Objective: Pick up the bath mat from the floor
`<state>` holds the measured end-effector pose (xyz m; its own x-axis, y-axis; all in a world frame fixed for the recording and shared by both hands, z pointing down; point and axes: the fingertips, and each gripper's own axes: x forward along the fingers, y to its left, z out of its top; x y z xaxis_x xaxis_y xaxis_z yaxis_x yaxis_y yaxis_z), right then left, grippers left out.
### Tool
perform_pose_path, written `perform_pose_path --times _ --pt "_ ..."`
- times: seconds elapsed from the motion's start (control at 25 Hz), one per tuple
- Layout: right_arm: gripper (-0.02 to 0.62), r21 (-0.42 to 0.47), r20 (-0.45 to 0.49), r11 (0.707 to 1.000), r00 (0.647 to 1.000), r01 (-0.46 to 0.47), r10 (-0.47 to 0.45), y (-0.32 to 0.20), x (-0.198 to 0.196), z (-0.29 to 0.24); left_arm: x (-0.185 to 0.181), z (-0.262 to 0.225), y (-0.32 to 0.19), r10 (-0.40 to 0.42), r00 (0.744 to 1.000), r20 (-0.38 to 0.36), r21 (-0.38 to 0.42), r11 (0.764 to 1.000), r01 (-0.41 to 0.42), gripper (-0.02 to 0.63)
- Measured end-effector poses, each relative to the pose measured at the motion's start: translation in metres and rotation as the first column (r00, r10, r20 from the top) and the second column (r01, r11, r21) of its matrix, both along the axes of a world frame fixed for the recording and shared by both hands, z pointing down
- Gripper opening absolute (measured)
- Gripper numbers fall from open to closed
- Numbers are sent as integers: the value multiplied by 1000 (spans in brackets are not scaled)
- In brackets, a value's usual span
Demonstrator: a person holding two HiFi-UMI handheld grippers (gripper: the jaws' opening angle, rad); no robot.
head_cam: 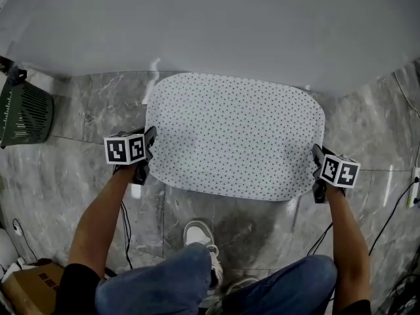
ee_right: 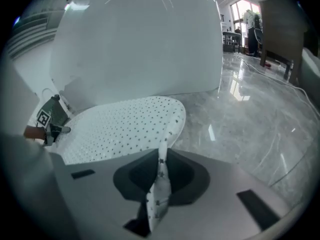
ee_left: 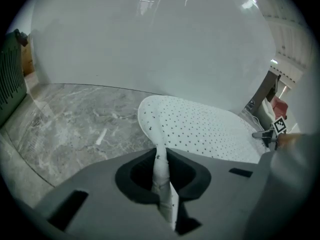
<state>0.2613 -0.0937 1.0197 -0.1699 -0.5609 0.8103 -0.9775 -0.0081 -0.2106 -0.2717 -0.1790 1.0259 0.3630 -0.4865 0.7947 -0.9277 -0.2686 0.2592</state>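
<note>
Two tools, one mat, both ends gripped. Far left, a dark green basket (head_cam: 26, 113) stands against the white wall, well apart from the work. The left tool (head_cam: 147, 151) sits at the left short end of the bath mat (head_cam: 236, 136); its own view shows the jaws nearly together, with a thin fold of the white dotted edge pinched upright between them. The mat spreads wide and flat-looking across the grey marble floor (head_cam: 85, 110), close to the wall, its long side facing the person, whose shoe (head_cam: 197, 231) stands just behind the near edge. The right tool (head_cam: 318, 170) mirrors the left at the opposite short end, likewise clamped almost closed on a raised strip of edge. Gripping opposite ends likely keeps the limp sheet spread and level rather than letting it fold on itself. Both edges curl up into the jaws; whether the middle has left the floor cannot be told. Cables (head_cam: 403, 195) trail on the floor at far right, clear of the mat.
</note>
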Motion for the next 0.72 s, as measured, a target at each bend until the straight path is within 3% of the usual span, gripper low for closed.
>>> perform_pose_path --times 0.32,0.72 --pt "31 47 53 999 998 22 -24 0 -7 -39 8 -41 3 2 999 -37 18 1000 -2 31" --pt "31 82 65 994 995 71 -76 3 -32 -120 36 -131 16 57 997 -56 66 996 -53 27"
